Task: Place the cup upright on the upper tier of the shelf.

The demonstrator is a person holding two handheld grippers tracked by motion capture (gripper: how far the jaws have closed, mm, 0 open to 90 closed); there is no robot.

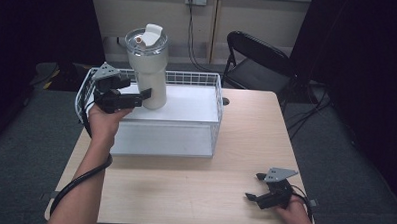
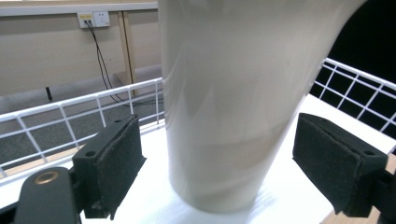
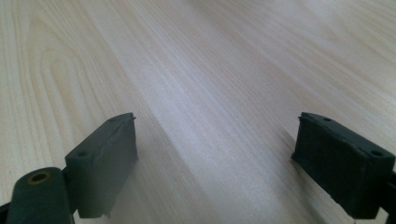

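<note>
Tumbler (image 1: 149, 70), cream-coloured with a clear lid and a raised white spout, stands upright in the high view on a white box (image 1: 181, 114) that lies inside a white wire basket (image 1: 218, 100) at the far left part of the wooden table (image 1: 194, 187); the left gripper (image 1: 137, 97), held in the person's left hand (image 1: 103, 121), sits just beside the tumbler's lower body with its jaws reaching toward it, while the right gripper (image 1: 256, 186) rests low near the table's near right corner in the right hand (image 1: 295, 215), well apart from the basket, and a black folding chair (image 1: 256, 61) stands beyond the table. Left gripper view: the tumbler (image 2: 233, 102) rises between the two black pads (image 2: 114, 158), which stand wide apart with a gap on each side of its base, so the jaws are open around it and not gripping; the basket's wire wall (image 2: 84, 112) runs behind. Right gripper view: the jaws stand wide open with nothing between them, above bare wood grain (image 3: 210, 84)
</note>
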